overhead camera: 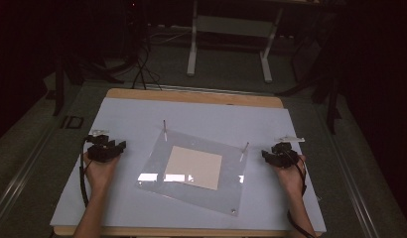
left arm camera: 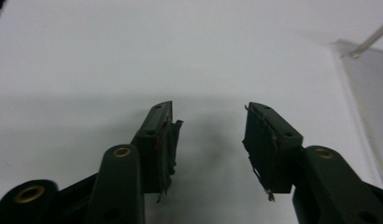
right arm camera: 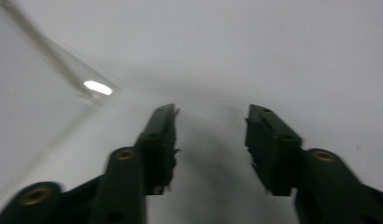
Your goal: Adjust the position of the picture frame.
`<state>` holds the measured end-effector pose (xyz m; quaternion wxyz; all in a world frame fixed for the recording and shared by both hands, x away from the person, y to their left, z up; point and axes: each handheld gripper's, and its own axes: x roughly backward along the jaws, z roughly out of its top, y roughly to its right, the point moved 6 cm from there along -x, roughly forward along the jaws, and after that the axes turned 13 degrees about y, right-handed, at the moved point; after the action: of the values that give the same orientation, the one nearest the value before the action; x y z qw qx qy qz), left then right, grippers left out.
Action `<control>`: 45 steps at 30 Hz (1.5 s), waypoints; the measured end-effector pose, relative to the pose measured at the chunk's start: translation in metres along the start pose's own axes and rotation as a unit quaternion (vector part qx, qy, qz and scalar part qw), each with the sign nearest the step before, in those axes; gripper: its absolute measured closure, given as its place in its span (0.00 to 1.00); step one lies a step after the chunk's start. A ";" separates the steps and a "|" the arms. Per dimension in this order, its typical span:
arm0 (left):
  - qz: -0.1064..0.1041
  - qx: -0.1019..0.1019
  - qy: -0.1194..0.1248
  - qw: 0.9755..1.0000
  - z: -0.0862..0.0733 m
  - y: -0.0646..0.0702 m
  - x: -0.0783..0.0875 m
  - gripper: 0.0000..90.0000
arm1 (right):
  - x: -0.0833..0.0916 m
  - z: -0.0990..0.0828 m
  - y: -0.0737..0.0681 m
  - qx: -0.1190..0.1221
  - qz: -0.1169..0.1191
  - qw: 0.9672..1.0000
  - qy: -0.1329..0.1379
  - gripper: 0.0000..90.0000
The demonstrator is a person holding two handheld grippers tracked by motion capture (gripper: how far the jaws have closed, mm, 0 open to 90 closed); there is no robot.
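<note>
A clear plastic sheet [overhead camera: 191,168] lies askew in the middle of the white board [overhead camera: 132,119], with a beige square [overhead camera: 194,166] at its centre. Thin pins stand at its far left corner [overhead camera: 165,130] and far right corner [overhead camera: 244,150]. My left gripper [overhead camera: 108,147] rests on the board left of the sheet, open and empty. In the left gripper view the jaws [left arm camera: 208,109] stand apart over bare board, the sheet's corner [left arm camera: 367,93] off to the right. My right gripper [overhead camera: 280,151] sits right of the sheet, open [right arm camera: 210,112], with a pin [right arm camera: 59,58] to its left.
A small screw [overhead camera: 233,210] marks the sheet's near right corner. The board lies on a wooden table [overhead camera: 191,95]. Beyond it stand a white desk frame [overhead camera: 231,39] and cables [overhead camera: 142,69] on the dark floor.
</note>
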<state>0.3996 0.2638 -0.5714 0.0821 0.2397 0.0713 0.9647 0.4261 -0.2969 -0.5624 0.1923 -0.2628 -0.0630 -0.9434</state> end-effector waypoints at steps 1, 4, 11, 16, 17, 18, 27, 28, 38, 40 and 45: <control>-0.007 0.000 0.004 1.000 0.002 0.000 0.003 0.59 | 0.004 0.003 -0.002 0.005 0.005 1.000 0.010 0.64; -0.029 -0.022 0.010 0.999 0.006 0.005 0.010 0.63 | 0.013 0.012 -0.009 0.019 0.019 0.999 0.036 0.65; -0.073 -0.057 0.013 0.996 0.013 0.021 0.017 0.65 | 0.022 0.022 -0.028 0.050 0.065 0.995 0.058 0.62; -0.108 -0.083 0.003 0.991 0.016 0.036 0.019 0.66 | 0.026 0.027 -0.038 0.072 0.091 0.991 0.071 0.62; -0.112 -0.083 0.002 0.990 0.016 0.038 0.018 0.66 | 0.026 0.027 -0.040 0.070 0.098 0.990 0.074 0.63; -0.113 -0.085 0.002 0.990 0.017 0.040 0.018 0.66 | 0.026 0.027 -0.041 0.071 0.102 0.989 0.076 0.63; -0.133 -0.118 0.008 0.984 0.020 0.056 0.009 0.69 | 0.015 0.027 -0.054 0.051 0.129 0.987 0.077 0.58; -0.138 -0.116 0.008 0.984 0.021 0.057 0.007 0.72 | 0.012 0.027 -0.055 0.050 0.129 0.987 0.076 0.60; -0.172 -0.127 0.001 0.977 0.029 0.075 -0.018 0.74 | -0.018 0.027 -0.065 0.061 0.119 0.988 0.083 0.82; -0.179 -0.130 0.003 0.975 0.030 0.079 -0.023 0.74 | -0.024 0.024 -0.067 0.063 0.120 0.988 0.077 0.87; -0.178 -0.129 -0.002 0.976 0.034 0.085 -0.041 0.71 | -0.029 0.022 -0.064 0.049 0.123 0.988 0.080 0.93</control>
<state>0.4403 0.1764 -0.5453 0.2829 0.2126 -0.0127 0.9352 0.4338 -0.2240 -0.5598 0.3238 -0.1823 -0.0608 -0.9264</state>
